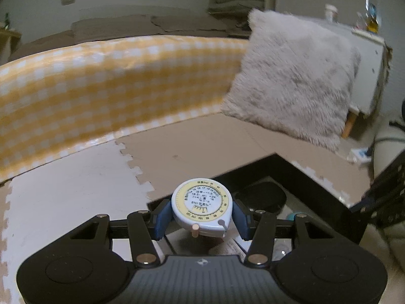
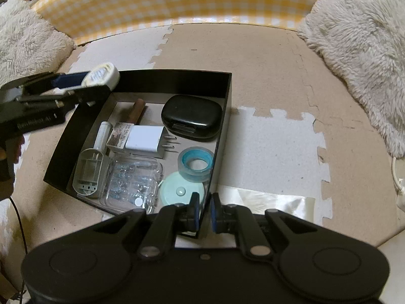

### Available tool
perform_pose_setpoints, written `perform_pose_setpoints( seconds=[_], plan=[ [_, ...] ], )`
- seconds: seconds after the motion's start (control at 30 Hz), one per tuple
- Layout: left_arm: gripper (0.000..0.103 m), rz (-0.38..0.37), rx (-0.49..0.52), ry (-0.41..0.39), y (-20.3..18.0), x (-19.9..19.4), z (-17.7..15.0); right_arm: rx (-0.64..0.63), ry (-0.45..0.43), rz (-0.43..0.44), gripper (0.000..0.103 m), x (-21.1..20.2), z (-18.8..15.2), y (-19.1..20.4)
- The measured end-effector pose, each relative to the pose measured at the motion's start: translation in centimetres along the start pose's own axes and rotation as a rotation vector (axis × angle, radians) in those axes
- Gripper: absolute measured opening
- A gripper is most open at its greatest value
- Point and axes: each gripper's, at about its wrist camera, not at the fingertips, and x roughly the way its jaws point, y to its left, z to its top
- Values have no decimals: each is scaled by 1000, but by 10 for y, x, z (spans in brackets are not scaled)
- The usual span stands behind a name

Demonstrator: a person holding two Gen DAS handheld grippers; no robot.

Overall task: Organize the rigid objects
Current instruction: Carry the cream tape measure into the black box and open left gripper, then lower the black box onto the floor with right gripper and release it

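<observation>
Tape measure (image 1: 201, 209) clamped in left tongs (image 1: 201, 217); right tongs (image 2: 203, 209) clamped on box wall (image 2: 202, 217).

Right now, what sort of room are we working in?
Most likely a bedroom or living-room floor at home: interlocking foam mats, fluffy cushions, a yellow gingham cloth draped over what looks like a bed, and a black box of small items on the floor.

Dim, warm indoor light; both fisheye views bend and darken toward corners. Left wrist view's fluffy cushion (image 1: 293, 76) at 2 o'clock is motion-blurred.
</observation>
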Motion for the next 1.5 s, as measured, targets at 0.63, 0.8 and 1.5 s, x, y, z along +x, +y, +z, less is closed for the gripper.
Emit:
perform_pose_setpoints(
  seconds=[0.63,0.8,1.5],
  plan=[
    [92,7,23,65,-8,2,-2,-4,-1,-4,9,0,-1,1],
    [95,-9,-15,85,-10,-3,2,-3,-1,-4,9,0,-1,1],
    [103,75,-154,99,-26,-57,5,68,-70,-51,16,-18,2,-1]
  ],
)
